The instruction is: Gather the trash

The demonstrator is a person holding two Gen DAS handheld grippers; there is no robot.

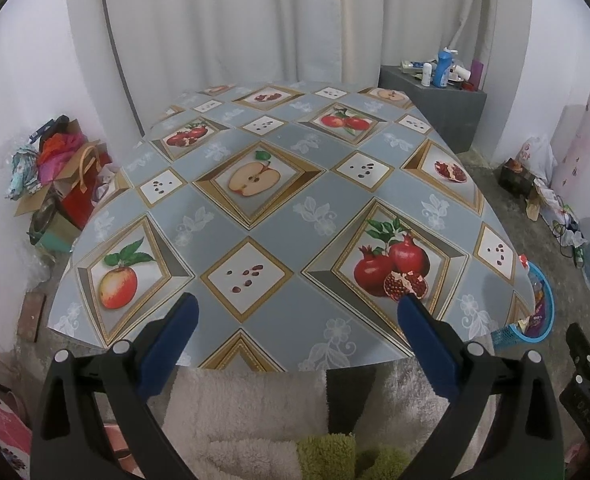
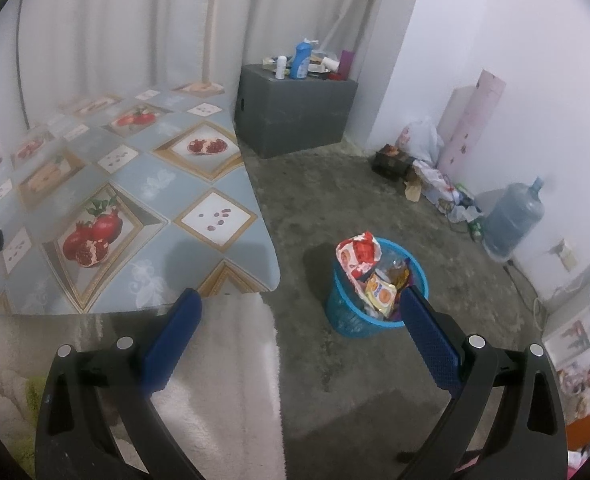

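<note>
Left gripper (image 1: 297, 312): jaws spread wide, nothing held, poised over the fruit-print table (image 1: 279, 200). Right gripper (image 2: 301, 308): likewise. Wrappers (image 2: 369, 270) are piled in the blue basket (image 2: 349, 322), floor beside table.

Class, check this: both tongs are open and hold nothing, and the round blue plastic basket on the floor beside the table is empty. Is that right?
Not quite. The round blue plastic basket is full of wrappers, as the right wrist view shows. The rest holds: left tongs and right tongs are open and hold nothing, and the basket stands on the floor beside the table.
</note>
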